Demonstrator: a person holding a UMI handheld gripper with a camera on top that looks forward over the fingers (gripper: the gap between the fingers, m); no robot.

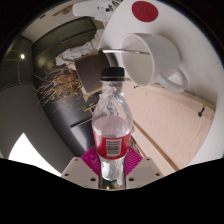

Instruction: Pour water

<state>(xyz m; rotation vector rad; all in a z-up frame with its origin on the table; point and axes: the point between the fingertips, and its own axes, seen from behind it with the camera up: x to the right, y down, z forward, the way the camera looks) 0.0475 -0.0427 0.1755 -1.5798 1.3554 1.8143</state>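
Gripper (112, 163) clenched on a clear plastic water bottle (112, 122) with black cap and pink label, held upright between the fingers, above the wooden counter (165, 125), a white mug (152, 55) beyond.

Even, soft indoor lighting; strong fisheye distortion.
Straight lines bow toward the rim; faint glare marks the bottle (112, 125); soft shadows darken the far clutter.

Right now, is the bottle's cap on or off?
On. The dark cap sits on the upright bottle, held between the fingers.
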